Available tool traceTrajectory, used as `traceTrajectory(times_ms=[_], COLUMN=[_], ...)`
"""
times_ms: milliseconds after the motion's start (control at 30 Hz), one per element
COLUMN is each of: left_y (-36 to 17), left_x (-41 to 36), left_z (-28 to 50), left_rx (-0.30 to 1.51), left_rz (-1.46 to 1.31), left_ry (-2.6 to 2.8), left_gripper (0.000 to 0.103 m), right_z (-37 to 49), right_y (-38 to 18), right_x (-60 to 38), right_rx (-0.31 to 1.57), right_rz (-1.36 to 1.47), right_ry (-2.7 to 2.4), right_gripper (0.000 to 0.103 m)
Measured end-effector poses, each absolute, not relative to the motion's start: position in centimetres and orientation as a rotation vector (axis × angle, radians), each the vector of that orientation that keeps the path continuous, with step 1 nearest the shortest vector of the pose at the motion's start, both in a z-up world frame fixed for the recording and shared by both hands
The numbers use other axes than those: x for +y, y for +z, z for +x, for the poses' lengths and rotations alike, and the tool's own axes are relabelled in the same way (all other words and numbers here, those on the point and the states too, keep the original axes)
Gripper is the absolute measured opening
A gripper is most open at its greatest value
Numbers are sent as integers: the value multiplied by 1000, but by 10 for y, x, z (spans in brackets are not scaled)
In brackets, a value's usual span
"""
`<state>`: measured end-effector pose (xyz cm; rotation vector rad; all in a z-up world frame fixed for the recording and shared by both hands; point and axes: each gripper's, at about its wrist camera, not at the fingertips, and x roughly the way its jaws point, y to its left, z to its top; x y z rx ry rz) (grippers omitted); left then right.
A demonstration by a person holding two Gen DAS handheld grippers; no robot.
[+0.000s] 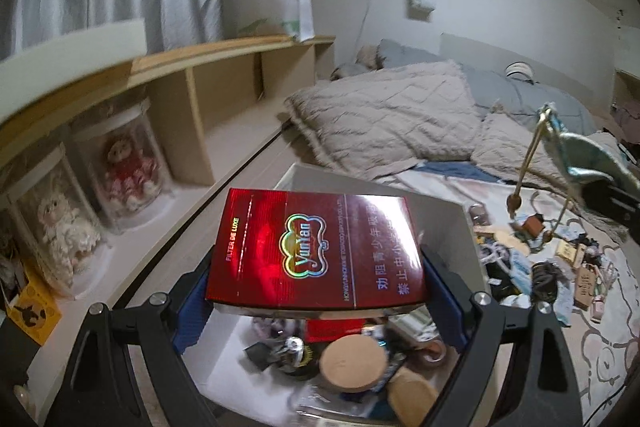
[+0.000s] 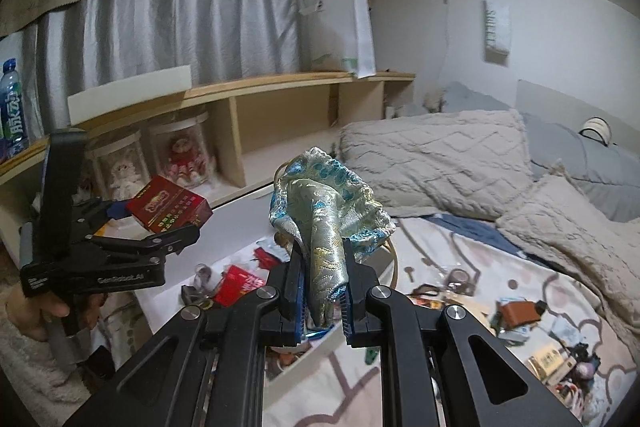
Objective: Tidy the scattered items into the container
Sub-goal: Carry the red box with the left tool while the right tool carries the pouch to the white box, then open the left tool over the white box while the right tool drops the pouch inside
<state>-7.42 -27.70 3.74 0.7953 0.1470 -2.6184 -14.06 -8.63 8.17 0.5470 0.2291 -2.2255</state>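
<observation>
Clutter already fills part of the white box (image 1: 444,223): round lids, small packets and bits lie inside. Left claw (image 1: 316,267), spread wide, holds a red cigarette carton (image 1: 316,247) by its ends just above the box. Right claw (image 2: 322,291), nearly closed, pinches a blue-and-gold drawstring pouch (image 2: 328,211) in the air. Many small items (image 1: 560,259) remain scattered on the bed (image 2: 540,307), so much is left.

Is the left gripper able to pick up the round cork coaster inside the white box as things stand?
Probably not yet. The left gripper is already shut on the red cigarette box, which sits directly above the cork coaster in the white box.
</observation>
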Motion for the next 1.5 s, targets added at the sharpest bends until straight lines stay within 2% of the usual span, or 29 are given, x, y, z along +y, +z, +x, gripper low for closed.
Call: traceTrajectory(times_ms=[567,967,1133,1500], left_y=[-19,-25,-24,-19], left_x=[-299,-306,-304,-306], left_z=[-101,-103,-101,-92], left_rx=[181,249,243,252], left_rz=[1069,1078,1079,1055], left_ry=[-2540,-2516,-2534,-2570], left_gripper=[91,92,96,96], right_z=[-148,-178,-190,-242], right_y=[67,55,46,12], right_x=[-152,-209,-234,-276], right_rx=[293,347,390,348], right_rz=[673,828,885,1037], right_ry=[-2074,-1966,-1942,-1958], right_gripper=[15,15,15,15])
